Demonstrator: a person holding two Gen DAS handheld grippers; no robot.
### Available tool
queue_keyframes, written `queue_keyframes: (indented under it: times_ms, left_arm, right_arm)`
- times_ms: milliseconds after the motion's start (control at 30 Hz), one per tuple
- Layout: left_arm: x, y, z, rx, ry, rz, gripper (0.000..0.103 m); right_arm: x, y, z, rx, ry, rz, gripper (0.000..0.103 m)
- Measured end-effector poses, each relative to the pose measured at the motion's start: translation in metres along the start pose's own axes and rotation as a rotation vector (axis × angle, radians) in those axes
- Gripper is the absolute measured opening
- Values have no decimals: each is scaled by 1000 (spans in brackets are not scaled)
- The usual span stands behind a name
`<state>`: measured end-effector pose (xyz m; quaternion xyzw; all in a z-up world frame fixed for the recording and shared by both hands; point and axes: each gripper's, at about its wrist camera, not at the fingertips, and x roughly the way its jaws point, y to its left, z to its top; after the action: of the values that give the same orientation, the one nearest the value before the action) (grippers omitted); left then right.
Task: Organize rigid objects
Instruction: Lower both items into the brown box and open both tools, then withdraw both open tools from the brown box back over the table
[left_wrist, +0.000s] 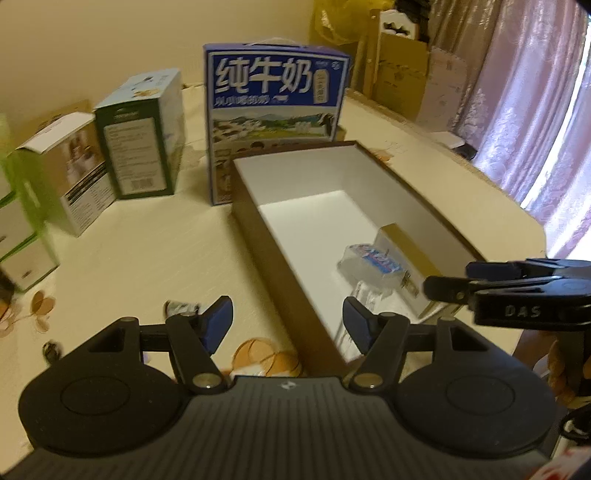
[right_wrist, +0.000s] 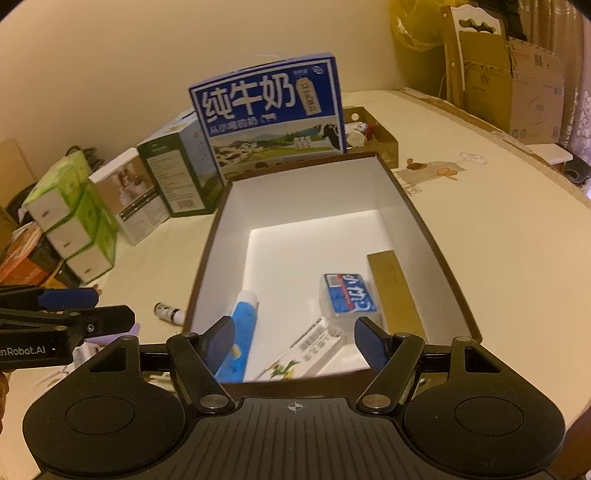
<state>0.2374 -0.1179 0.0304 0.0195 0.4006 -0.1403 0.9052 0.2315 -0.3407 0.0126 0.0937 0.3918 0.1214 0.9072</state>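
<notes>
milk carton (left_wrist: 275, 110) "纯牛奶", tool (left_wrist: 532, 291) "DAS"

Matte black left tool (left_wrist: 288, 323) and right tool (right_wrist: 294, 341), blue ribbed pads, silver pivot screws, white lettering

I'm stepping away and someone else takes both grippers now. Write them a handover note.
Left gripper: open, nothing between its fingers, above the near left edge of the open box.
Right gripper: open, empty, above the box's near end.
In the box: blue tube, blue-labelled clear pack, gold box, and a flat barcoded carton.
Done: those four are in.
Left: a small white bottle lies on the table just left of the box; further cartons and the milk carton stand behind. Whether those belong inside, I cannot tell.
</notes>
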Motion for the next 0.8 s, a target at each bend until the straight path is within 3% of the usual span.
queue_keyframes:
  times_ms: [633, 800]
  left_arm:
    - [-73, 39, -63, -60, -41, 116, 71]
    - [-89, 48, -77, -65, -68, 174, 78]
  right_arm:
    - [-32, 55, -42, -65, 15, 99, 69]
    - [-32, 73, -58, -96, 37, 128, 69]
